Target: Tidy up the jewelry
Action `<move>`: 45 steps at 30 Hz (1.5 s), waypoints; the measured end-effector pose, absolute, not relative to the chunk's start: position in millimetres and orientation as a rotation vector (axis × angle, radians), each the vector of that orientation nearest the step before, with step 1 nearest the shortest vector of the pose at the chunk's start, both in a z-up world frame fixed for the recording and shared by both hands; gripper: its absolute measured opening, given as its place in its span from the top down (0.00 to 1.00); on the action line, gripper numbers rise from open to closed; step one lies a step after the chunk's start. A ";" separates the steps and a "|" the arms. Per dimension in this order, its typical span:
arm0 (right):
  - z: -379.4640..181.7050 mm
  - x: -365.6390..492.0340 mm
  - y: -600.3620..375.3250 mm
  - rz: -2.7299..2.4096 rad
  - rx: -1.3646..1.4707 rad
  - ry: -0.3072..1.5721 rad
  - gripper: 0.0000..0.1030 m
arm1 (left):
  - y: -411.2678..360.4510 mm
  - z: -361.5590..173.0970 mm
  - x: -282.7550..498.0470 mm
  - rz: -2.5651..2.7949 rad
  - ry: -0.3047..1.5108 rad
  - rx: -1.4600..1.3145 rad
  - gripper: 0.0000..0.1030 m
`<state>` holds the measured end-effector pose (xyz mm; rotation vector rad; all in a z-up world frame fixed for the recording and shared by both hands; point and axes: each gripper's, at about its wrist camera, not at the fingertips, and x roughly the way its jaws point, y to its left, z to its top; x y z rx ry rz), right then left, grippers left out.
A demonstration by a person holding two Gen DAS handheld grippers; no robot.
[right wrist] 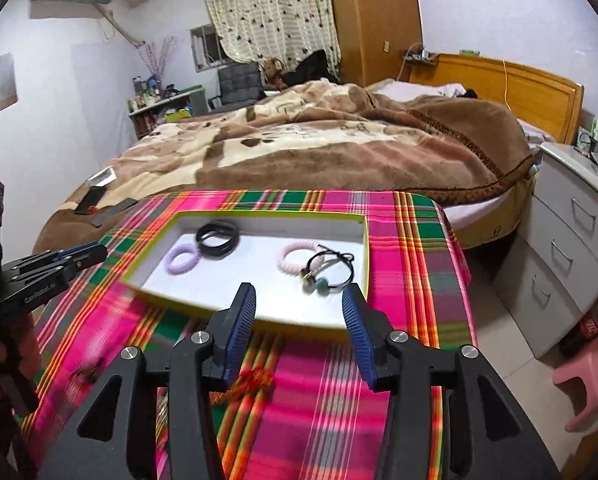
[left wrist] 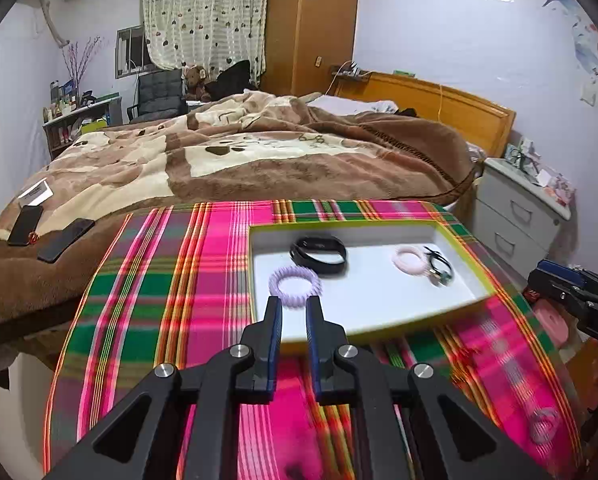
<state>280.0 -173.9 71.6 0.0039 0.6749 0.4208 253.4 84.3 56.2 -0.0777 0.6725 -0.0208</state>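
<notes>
You are working over the pink-and-green plaid tablecloth (right wrist: 399,240); the shallow white tray with yellow-green rim (right wrist: 366,248) is already holding four bands. Your right gripper (right wrist: 299,300) is hanging spread and empty, your left gripper (left wrist: 293,306) nearly pressed together, empty; blurred pieces are seemingly waiting on the cloth.

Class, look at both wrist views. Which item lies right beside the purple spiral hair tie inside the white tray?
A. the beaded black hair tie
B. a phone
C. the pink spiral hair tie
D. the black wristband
D: the black wristband touches the purple spiral hair tie at the left end of the white tray, while the pink spiral hair tie and beaded black hair tie lie apart at the right end.
</notes>
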 end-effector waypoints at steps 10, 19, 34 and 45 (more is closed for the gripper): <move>69.5 199.8 -185.0 0.451 0.017 0.642 0.55 | 66.0 55.4 167.6 -0.037 0.626 -0.087 0.89; 58.9 152.3 -190.3 0.445 0.018 0.633 0.55 | 56.8 52.0 119.7 -0.024 0.609 -0.090 0.89; 38.5 115.0 -200.3 0.420 0.013 0.672 0.55 | 46.9 36.6 80.8 -0.026 0.623 -0.070 0.89; 36.4 113.1 -191.8 0.438 -0.002 0.678 0.56 | 45.7 28.0 80.3 -0.031 0.643 -0.067 0.89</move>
